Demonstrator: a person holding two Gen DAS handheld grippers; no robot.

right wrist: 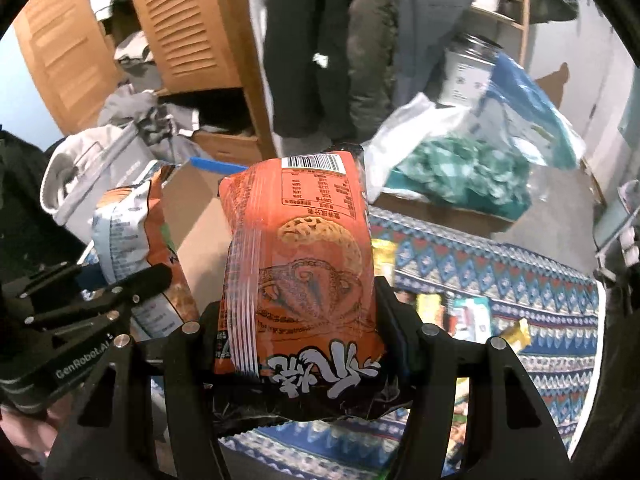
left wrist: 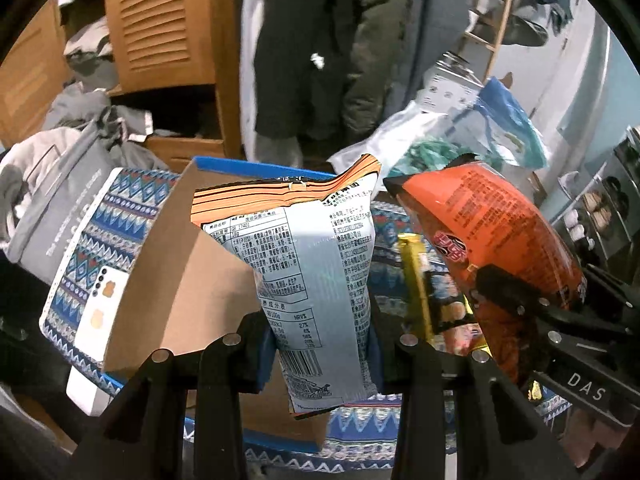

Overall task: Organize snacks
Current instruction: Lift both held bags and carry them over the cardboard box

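Far left: heap of grey and white clothes (left wrist: 60,140) in front of a wooden louvred cabinet (left wrist: 160,20). Next, an open brown cardboard box with blue rim (left wrist: 180,264) sits on the blue patterned tablecloth (right wrist: 500,264).

Left gripper (left wrist: 320,344) is clamped on a pale grey snack bag with orange top seal (left wrist: 312,264), bag upright, held in the air in front of the box opening. Pads press its lower part from both sides.

Right gripper (right wrist: 298,332) is clamped on an orange snack bag with octopus drawing (right wrist: 304,272), barcode end up, just to the right of the grey bag, over the cloth.

Loose small snack packets (right wrist: 468,312) lie on the cloth below and to the right. Behind: white plastic bag with green contents (right wrist: 452,168); a person's dark trousers (right wrist: 308,48) stand past the table.
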